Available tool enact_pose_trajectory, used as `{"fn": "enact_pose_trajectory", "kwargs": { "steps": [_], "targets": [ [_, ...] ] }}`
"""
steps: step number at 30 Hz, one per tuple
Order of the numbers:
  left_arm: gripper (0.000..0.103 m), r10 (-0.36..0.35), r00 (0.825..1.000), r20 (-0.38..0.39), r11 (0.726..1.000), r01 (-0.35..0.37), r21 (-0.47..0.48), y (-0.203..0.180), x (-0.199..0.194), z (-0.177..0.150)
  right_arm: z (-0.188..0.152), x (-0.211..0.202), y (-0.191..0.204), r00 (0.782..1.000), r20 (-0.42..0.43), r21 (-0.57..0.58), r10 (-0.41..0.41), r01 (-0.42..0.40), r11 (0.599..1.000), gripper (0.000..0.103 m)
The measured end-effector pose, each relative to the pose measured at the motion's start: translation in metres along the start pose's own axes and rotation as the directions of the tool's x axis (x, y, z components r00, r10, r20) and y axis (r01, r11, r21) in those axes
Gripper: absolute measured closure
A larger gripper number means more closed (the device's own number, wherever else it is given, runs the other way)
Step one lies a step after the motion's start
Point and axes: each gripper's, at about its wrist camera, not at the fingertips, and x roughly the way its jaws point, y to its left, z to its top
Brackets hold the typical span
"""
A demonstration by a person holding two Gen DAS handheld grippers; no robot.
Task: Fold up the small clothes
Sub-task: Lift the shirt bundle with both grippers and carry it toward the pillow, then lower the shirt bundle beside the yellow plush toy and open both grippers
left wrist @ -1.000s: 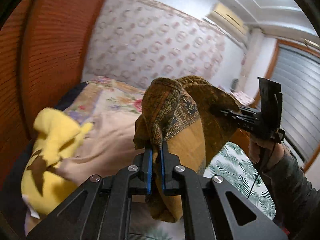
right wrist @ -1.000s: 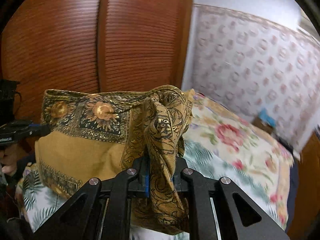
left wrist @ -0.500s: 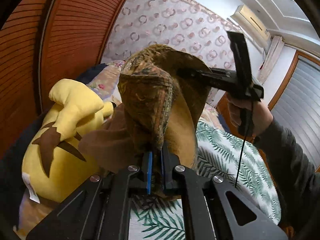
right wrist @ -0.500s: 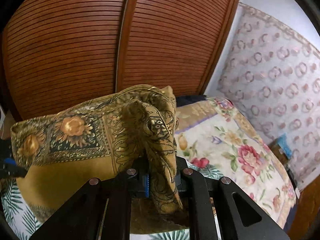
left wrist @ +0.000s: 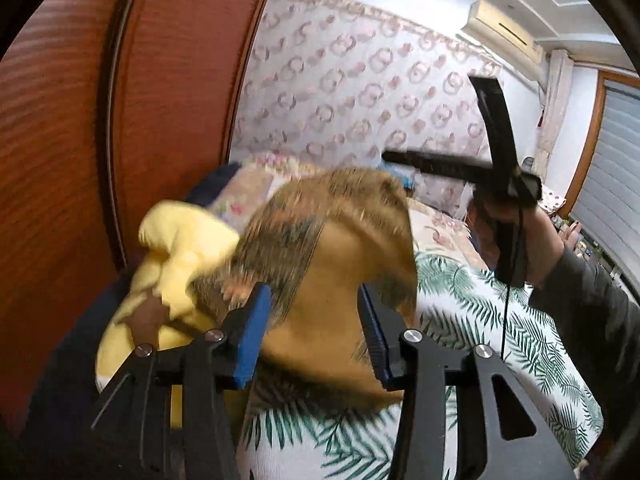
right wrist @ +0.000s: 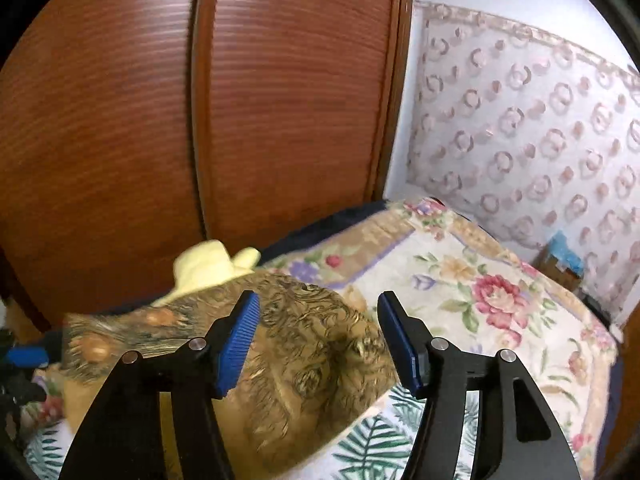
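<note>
A mustard-brown patterned cloth (left wrist: 332, 264) is blurred in motion over the palm-leaf bedsheet (left wrist: 500, 340). My left gripper (left wrist: 316, 332) is open, its blue pads on either side of the cloth without pinching it. My right gripper (right wrist: 318, 340) is open too, with the same cloth (right wrist: 304, 368) below and beyond its blue pads. The right gripper also shows in the left wrist view (left wrist: 400, 158), held in a hand above the cloth. The left gripper's blue tip (right wrist: 24, 356) shows at the right wrist view's left edge.
A yellow plush toy (left wrist: 180, 248) lies left of the cloth, against the wooden wardrobe doors (left wrist: 140, 120). A floral quilt (right wrist: 480, 292) covers the far bed beside the patterned wall. A blue-topped box (right wrist: 564, 260) sits by the wall.
Both grippers opened and let go of the cloth, which is dropping onto the bed. Both had been shut on it and lowered it toward the plush toy.
</note>
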Motion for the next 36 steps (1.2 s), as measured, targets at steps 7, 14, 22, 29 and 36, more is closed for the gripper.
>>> {"fn": "enact_pose_trajectory", "kwargs": {
  "steps": [7,14,22,29,36],
  "targets": [
    [0.028,-0.043,0.994,-0.102,0.995,0.051,0.081,-0.024,0.049,0.019,-0.018,0.015,-0.003,0.987,-0.06,0.065,0.149,-0.145,0.987,0.04],
    [0.028,0.024,0.974,-0.225,0.995,-0.002,0.096,-0.019,0.092,0.0,-0.028,0.071,-0.033,0.981,-0.136,0.136,0.137,-0.118,0.984,0.04],
    [0.026,0.038,0.971,-0.235,0.994,-0.013,0.106,-0.015,0.089,-0.01,-0.035,0.1,-0.037,0.982,-0.143,0.186,0.123,-0.096,0.978,0.04],
    [0.026,0.061,0.984,-0.168,0.992,-0.042,0.116,-0.027,0.065,-0.007,-0.032,0.064,-0.016,0.994,-0.098,0.225,0.057,-0.034,0.974,0.04],
    [0.026,0.056,0.994,-0.089,0.987,-0.041,0.157,-0.046,0.026,0.004,-0.04,-0.003,0.009,0.999,-0.039,0.208,0.017,-0.008,0.978,0.04]
  ]
}}
